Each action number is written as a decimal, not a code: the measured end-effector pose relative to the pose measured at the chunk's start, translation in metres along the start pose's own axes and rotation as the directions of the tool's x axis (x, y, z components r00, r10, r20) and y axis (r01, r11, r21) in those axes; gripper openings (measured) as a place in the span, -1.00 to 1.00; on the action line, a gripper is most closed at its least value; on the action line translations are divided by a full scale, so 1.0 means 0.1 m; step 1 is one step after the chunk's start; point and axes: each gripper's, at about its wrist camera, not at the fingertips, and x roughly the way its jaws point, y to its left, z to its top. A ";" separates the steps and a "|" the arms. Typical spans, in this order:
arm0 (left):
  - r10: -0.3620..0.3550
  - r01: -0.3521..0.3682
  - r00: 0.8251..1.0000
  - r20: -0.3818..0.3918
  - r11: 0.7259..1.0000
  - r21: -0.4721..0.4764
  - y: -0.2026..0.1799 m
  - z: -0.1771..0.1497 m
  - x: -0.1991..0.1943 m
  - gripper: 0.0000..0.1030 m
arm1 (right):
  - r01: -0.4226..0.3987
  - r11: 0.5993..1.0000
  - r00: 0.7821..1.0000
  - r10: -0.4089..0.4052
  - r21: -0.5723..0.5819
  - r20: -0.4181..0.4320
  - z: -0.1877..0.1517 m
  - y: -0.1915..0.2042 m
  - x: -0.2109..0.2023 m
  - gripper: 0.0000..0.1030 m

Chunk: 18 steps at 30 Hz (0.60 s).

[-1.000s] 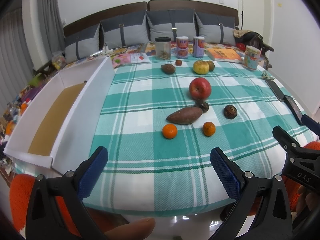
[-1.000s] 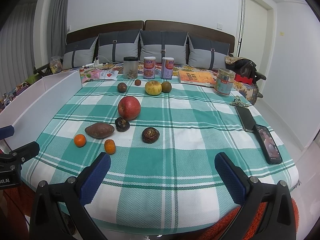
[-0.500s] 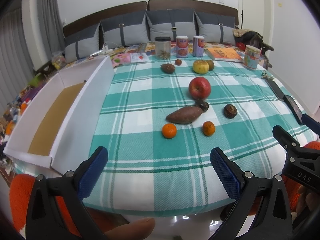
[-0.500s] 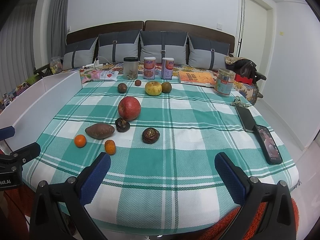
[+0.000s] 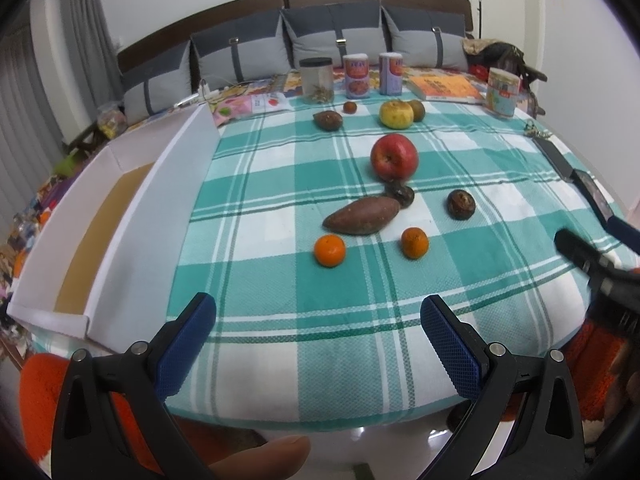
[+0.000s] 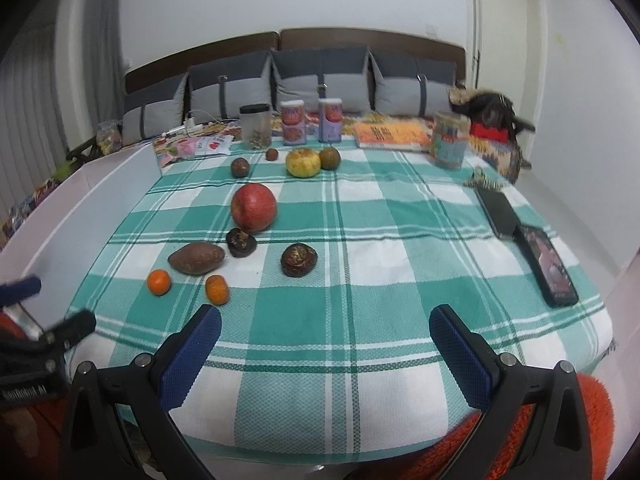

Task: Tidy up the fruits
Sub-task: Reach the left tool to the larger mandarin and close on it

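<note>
Both claws have edged forward toward the teal-and-white checked table (image 5: 280,300). My left claw (image 5: 318,330) and right claw (image 6: 325,338) hang spread wide, grasping nothing. Mid-table lie a round red apple (image 5: 394,157), a long brown sweet potato (image 5: 361,215) and two small orange tangerines (image 5: 329,251) (image 5: 415,243). Along the left edge stands a white open cardboard box (image 5: 132,216).

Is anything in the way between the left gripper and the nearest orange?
No. Only bare checked cloth lies between the open left gripper and that orange. The sweet potato sits behind it.
</note>
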 end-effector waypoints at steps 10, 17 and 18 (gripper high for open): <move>-0.015 0.012 0.989 -0.145 1.000 -0.021 -0.01 0.06 0.70 0.99 | 0.105 0.981 0.989 -0.086 -0.164 0.118 0.31 0.03 0.25 1.00; 0.020 -0.026 0.976 -0.217 0.999 -0.023 0.07 -0.03 1.17 1.00 | 0.036 0.993 0.998 -0.042 -0.115 -0.052 0.08 -0.19 0.59 1.00; 0.006 -0.013 0.978 -0.209 0.999 -0.033 0.08 -0.03 1.19 0.99 | 0.034 0.995 0.997 -0.041 -0.098 -0.068 0.08 -0.24 0.62 1.00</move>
